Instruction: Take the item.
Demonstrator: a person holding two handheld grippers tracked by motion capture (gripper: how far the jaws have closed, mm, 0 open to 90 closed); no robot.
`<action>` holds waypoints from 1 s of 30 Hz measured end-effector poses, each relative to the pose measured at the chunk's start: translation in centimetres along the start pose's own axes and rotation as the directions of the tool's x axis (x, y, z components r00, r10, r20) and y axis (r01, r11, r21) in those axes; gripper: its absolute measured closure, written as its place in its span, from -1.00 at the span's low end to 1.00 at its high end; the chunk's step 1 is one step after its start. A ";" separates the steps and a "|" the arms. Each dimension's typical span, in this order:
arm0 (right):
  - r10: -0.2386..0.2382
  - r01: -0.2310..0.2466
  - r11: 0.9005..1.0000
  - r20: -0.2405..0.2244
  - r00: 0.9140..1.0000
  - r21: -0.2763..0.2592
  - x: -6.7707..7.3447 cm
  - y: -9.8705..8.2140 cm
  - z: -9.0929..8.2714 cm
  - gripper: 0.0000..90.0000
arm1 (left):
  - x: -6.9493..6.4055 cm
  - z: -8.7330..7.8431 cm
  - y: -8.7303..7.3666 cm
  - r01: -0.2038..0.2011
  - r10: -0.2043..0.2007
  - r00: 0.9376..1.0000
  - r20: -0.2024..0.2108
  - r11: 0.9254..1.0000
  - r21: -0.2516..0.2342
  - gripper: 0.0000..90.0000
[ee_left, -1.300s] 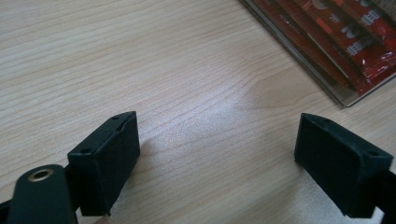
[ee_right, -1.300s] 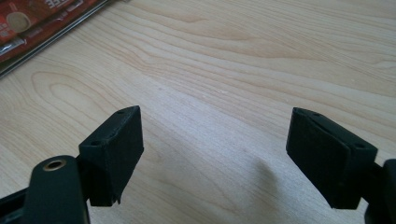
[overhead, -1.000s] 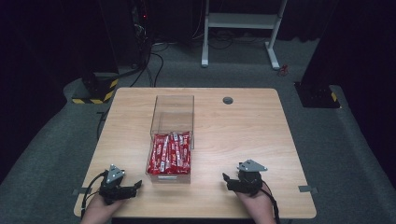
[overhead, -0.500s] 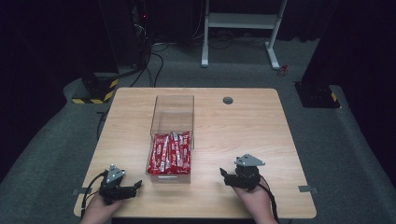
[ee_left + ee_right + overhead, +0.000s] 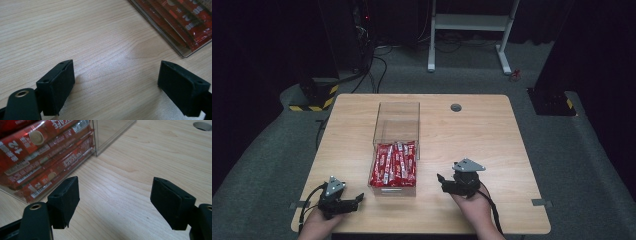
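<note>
A clear plastic box (image 5: 396,117) stands at the middle of the wooden table (image 5: 492,140). Its near half holds several red coffee sachets (image 5: 394,162). My left gripper (image 5: 356,200) rests near the front left edge, open and empty, jaws pointing right at the box's near corner. In the left gripper view, my left gripper (image 5: 116,87) spans bare wood, with the sachets (image 5: 185,20) at upper right. My right gripper (image 5: 441,183) hovers right of the box, open; its jaws have just been closing slightly with nothing between them. In the right gripper view, my right gripper (image 5: 115,200) faces the sachets (image 5: 37,152).
A round cable hole (image 5: 456,107) sits in the table behind the box to the right. The box's far half (image 5: 112,130) holds nothing. A white metal frame (image 5: 472,22) and a yellow-black striped base (image 5: 314,97) stand on the floor beyond the table.
My right gripper has moved left and forward toward the box and risen a little. The left gripper has stayed put.
</note>
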State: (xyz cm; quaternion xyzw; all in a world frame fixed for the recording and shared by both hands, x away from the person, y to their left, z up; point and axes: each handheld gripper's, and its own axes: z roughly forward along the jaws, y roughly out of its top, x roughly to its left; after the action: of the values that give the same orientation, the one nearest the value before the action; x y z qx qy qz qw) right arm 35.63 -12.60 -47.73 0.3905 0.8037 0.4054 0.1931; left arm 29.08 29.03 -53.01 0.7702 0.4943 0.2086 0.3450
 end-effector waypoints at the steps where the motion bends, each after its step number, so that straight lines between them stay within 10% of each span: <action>1: -0.004 0.004 1.000 -0.003 1.000 -0.005 0.1 0.1 0.1 -0.46 | 0.0 0.0 0.0 -0.002 0.002 1.000 0.000 1.000 0.001 -0.68; 30: -0.025 0.021 0.996 -0.046 0.999 -0.083 1.6 3.6 0.5 -0.12 | 0.0 0.0 0.0 -0.005 0.005 1.000 -0.004 1.000 -0.002 -0.68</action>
State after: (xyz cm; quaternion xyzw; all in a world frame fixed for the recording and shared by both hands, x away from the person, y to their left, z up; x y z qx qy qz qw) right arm 36.63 -9.81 -45.13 0.3634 0.7949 0.4450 0.1949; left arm 29.10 29.00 -53.02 0.7707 0.4928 0.2114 0.3442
